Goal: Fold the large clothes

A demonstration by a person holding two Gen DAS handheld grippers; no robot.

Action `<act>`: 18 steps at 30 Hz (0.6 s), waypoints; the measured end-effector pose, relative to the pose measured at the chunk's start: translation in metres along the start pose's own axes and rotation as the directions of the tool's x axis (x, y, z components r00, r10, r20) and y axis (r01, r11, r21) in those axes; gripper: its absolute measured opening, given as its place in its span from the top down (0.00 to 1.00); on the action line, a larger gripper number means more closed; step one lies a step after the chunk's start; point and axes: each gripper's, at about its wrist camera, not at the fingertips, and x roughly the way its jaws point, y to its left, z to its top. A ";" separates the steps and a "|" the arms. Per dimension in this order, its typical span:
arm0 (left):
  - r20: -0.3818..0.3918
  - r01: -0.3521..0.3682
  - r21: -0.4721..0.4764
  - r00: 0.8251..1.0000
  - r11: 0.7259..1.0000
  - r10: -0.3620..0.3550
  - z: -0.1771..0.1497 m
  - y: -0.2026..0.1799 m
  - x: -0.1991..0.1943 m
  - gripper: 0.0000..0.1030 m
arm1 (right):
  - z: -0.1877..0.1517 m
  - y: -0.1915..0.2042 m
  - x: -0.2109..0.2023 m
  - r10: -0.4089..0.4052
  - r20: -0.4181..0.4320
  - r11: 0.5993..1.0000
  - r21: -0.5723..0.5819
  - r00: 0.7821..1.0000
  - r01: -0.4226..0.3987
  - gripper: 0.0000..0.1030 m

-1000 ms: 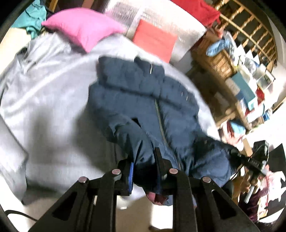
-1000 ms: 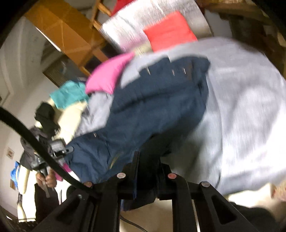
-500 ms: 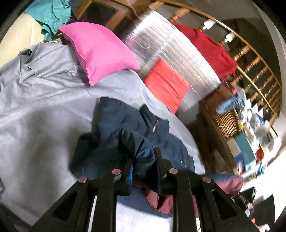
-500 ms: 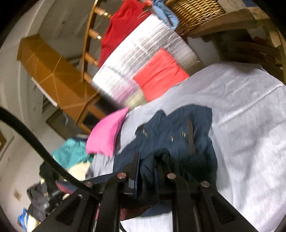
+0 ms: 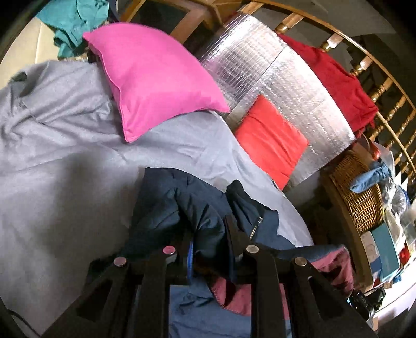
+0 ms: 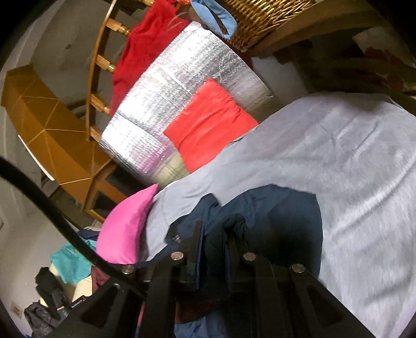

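Both grippers (left, right) clamped on navy jacket

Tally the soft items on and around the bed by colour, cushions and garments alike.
Pink: 1, pink cushion
Red: 2, red cushion, red garment
Navy: 1, jacket
Teal: 1, teal garment
Total: 5

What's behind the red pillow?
A shiny silver sheet stands right behind the red pillow, with a red cloth draped over the wooden rail further back. The pillow hides the sheet's lower part, so what's down there can't be seen.
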 end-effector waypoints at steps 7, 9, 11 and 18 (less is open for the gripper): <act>-0.026 -0.021 0.025 0.999 0.999 0.022 0.024 -0.006 0.043 0.80 | 0.018 -0.003 0.044 -0.046 -0.001 0.997 -0.056 0.999 0.046 0.86; -0.030 -0.025 0.040 0.999 0.999 0.026 0.031 -0.009 0.055 0.80 | 0.023 -0.005 0.052 -0.044 0.000 0.997 -0.056 0.999 0.043 0.86; -0.038 -0.037 0.063 0.998 0.997 0.040 0.037 -0.012 0.066 0.79 | 0.028 -0.007 0.063 -0.050 0.000 0.996 -0.070 0.999 0.050 0.86; -0.066 -0.087 0.104 0.993 0.991 0.094 0.048 -0.009 0.105 0.72 | 0.041 -0.015 0.110 -0.085 -0.014 0.993 -0.083 0.996 0.083 0.86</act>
